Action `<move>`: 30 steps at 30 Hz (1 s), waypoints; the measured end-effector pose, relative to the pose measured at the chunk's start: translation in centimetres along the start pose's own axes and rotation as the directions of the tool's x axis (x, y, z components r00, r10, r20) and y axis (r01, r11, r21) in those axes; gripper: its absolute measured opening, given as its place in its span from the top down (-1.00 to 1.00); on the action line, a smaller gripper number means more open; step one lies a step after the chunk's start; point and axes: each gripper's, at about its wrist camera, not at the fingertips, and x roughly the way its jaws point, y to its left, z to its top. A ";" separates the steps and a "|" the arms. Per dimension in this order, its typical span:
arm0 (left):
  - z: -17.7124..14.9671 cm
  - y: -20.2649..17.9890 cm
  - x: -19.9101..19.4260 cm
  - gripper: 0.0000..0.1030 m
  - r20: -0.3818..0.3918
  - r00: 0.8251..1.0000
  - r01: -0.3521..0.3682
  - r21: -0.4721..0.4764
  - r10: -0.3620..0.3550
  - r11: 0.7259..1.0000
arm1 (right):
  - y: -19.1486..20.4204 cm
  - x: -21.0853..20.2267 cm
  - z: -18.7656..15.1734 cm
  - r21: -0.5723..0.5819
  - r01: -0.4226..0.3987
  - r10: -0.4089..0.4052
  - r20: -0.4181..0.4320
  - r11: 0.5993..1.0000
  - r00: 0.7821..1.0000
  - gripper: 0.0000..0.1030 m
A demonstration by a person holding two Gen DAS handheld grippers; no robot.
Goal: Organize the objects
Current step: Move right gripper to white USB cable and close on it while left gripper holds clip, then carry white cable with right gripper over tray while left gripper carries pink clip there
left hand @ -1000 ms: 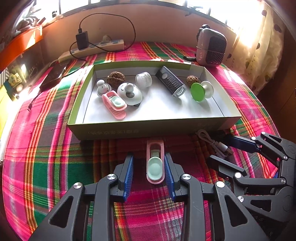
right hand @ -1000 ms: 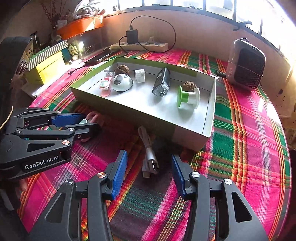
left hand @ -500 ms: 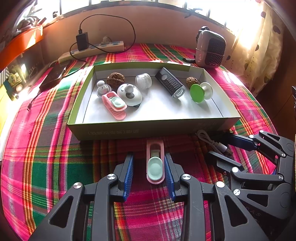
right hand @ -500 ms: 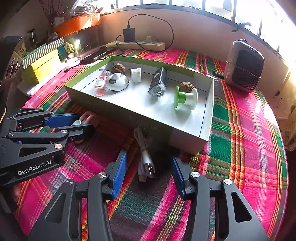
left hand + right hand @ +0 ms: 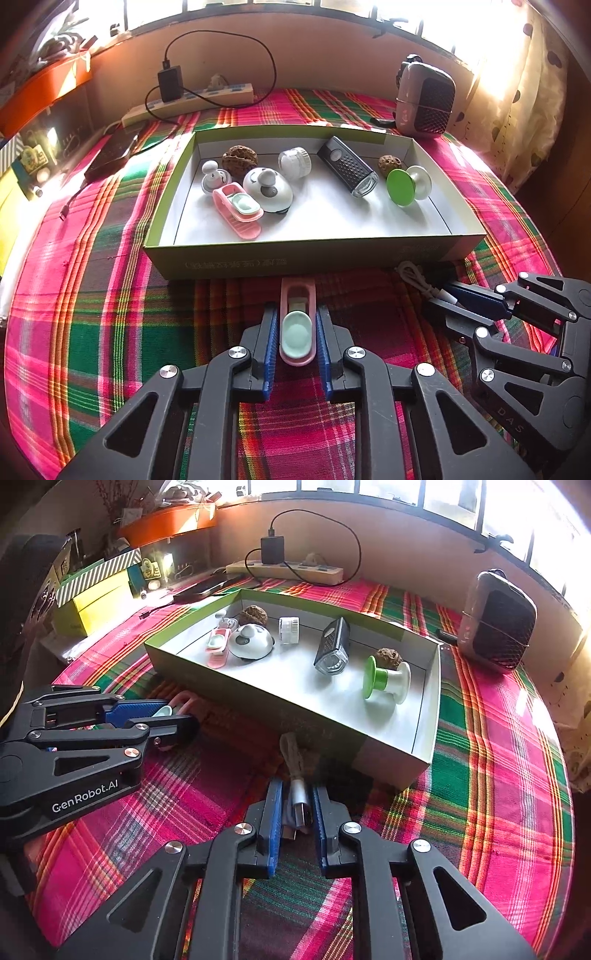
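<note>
Nearest us, our left gripper (image 5: 296, 345) pinches the pink-and-mint plastic clip (image 5: 297, 325) on the plaid cloth (image 5: 110, 332); our right gripper (image 5: 296, 814) pinches the coiled white USB cable (image 5: 295, 775). Both sit just before the near wall of the green cardboard tray (image 5: 314, 254), whose white floor lies bare along that wall.

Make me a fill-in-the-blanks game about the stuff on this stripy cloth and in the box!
1. The left gripper has its jaws shut on a pink and mint ____.
2. The right gripper has its jaws shut on a white USB ____.
3. The spool lying in the box has a ____ end cap.
4. Another pink clip already lies ____ the box.

Missing words: clip; cable; green; inside
</note>
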 end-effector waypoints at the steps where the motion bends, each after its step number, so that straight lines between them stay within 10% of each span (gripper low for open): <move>1: 0.0 0.1 0.0 0.69 0.001 1.000 0.003 -0.002 -0.003 1.000 | 0.0 0.0 0.0 0.000 0.000 0.000 0.000 1.000 1.000 0.69; 30: -0.2 0.1 -0.8 0.70 0.015 1.000 0.005 0.001 -0.005 1.000 | 0.5 -1.1 0.2 0.031 -0.031 0.030 0.038 0.999 0.999 0.70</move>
